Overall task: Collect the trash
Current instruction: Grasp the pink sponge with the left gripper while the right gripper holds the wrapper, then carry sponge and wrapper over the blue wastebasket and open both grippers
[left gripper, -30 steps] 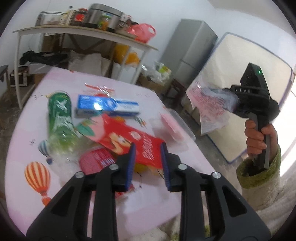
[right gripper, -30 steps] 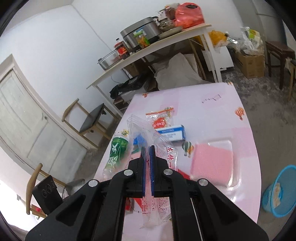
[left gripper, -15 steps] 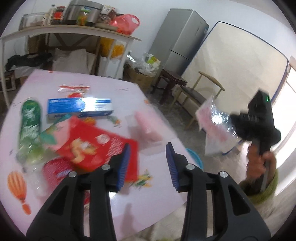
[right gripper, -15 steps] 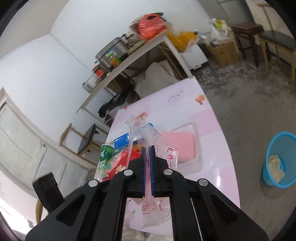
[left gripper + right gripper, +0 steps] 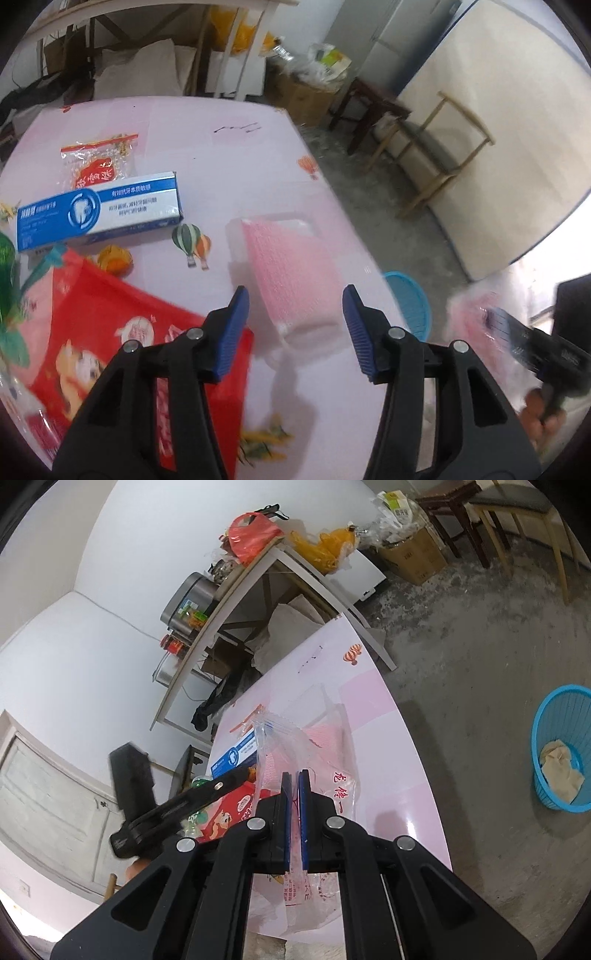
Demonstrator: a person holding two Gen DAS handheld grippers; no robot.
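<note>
Ahead of the left wrist camera, the left gripper (image 5: 295,312) hangs wide open and empty over the pink table (image 5: 236,147), its blue pads either side of a pink bubble-wrap pad (image 5: 295,273) at 12 o'clock. That pad looks light, soft and springy, probably best pinched at its near edge. A red snack bag (image 5: 110,332) lies at 9 o'clock and a blue toothpaste box (image 5: 99,208) at 10 o'clock. Half a second ago this gripper's fingers stood closer together and pointed more at the red bag. At the centre of the right wrist view, the right gripper (image 5: 294,808) is clamped on a clear plastic bag (image 5: 295,753) with red print, a limp, slippery film held by a fold. The blue wastebasket (image 5: 561,753) sits at 3 o'clock, larger than earlier.
</note>
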